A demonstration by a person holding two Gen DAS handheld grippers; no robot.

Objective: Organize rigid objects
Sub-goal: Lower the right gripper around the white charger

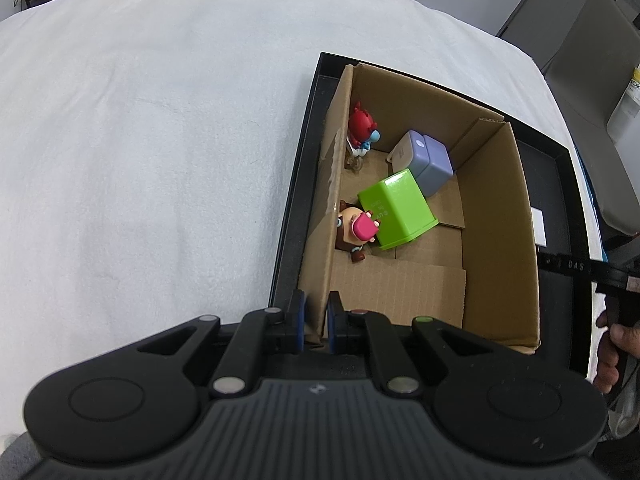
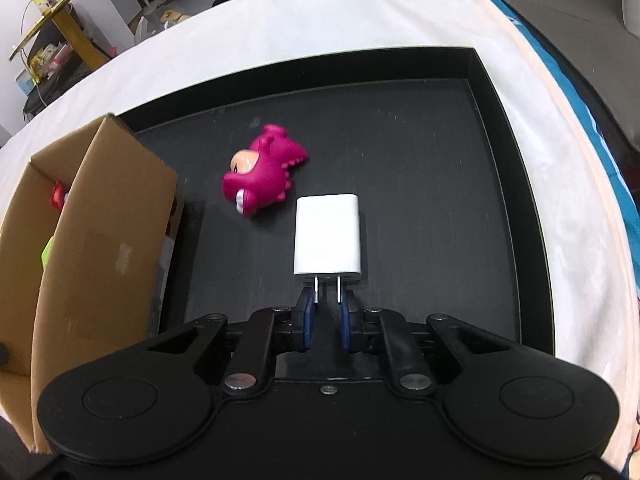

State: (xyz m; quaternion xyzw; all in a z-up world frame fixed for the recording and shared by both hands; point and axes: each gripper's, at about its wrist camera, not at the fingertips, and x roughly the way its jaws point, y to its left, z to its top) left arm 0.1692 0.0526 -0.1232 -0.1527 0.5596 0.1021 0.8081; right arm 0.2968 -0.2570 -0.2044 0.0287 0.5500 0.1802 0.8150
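In the left wrist view my left gripper (image 1: 316, 300) is shut on the near left wall of a cardboard box (image 1: 496, 216). Inside lie a green container (image 1: 396, 210), a purple and white case (image 1: 424, 160), a red figure (image 1: 362, 126) and a brown figure with a pink hat (image 1: 356, 232). In the right wrist view my right gripper (image 2: 328, 300) is shut on the prongs of a white charger (image 2: 327, 236) that lies on the black tray (image 2: 440, 160). A pink dinosaur figure (image 2: 264, 176) lies just beyond the charger, to its left.
The black tray (image 1: 292, 216) sits on a white cloth-covered table (image 1: 140, 140). The cardboard box (image 2: 80, 220) stands in the tray's left part. Chairs and shelves stand beyond the table. A hand holding the other gripper shows at the right edge (image 1: 612, 344).
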